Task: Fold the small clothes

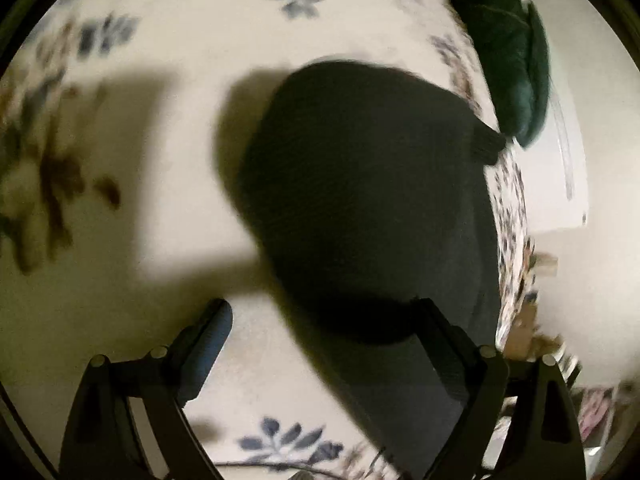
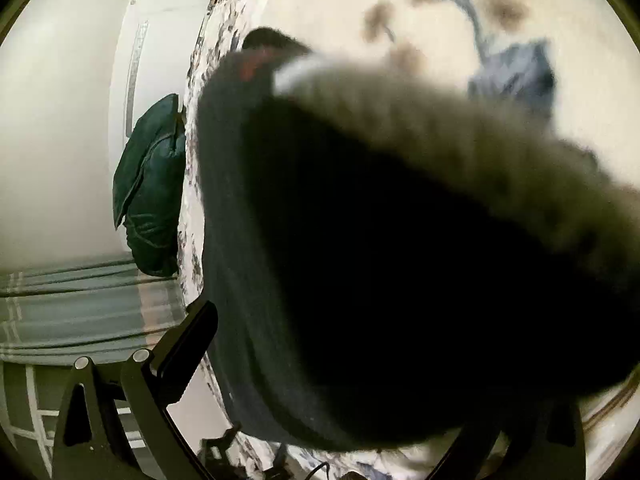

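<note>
Lying near the bed's edge on the floral bedspread, the dark garment is looking partly folded; the left claw is gaping wide, empty, while the right claw's state I cannot tell, cloth covering it.

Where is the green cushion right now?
The green cushion sits upper right in the left wrist view and mid-left in the right wrist view, at the floral bedspread's edge beside the dark garment.
</note>
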`<state>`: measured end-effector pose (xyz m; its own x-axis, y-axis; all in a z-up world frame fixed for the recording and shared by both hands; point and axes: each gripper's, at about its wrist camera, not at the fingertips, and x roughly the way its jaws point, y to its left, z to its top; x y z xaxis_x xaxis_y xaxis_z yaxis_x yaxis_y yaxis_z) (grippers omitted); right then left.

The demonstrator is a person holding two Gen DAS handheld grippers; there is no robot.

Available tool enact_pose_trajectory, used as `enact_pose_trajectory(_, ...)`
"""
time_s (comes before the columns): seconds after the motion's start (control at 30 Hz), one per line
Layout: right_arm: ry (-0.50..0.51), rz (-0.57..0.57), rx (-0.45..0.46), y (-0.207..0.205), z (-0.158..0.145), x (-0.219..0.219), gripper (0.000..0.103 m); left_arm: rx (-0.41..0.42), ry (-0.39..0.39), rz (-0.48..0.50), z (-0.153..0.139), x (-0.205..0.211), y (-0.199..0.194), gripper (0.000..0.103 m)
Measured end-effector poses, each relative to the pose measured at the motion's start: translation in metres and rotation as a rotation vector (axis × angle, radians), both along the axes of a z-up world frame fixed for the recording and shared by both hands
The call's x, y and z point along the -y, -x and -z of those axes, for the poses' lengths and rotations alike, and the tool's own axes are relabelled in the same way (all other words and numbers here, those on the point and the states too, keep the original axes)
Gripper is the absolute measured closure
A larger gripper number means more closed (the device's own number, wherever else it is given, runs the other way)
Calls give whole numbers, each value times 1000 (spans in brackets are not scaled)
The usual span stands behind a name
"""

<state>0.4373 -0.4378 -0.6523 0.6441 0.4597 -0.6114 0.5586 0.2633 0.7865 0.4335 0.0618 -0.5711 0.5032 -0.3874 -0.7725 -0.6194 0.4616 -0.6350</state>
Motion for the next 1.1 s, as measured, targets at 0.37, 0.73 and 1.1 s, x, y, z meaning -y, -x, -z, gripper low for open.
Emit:
enact_pose_trajectory(0.37, -56, 51, 9, 4, 13, 1, 0, -1, -118, -3, 0, 12, -53, 9)
enact_pose_trajectory(0.73, 107, 43, -94, 3, 9, -18, 4, 7, -144, -15, -5, 13, -49, 18)
enact_pose_trajectory(1.1, 204, 61, -128, 24, -1, -32, 58, 105, -204, 16, -31, 19, -48, 69)
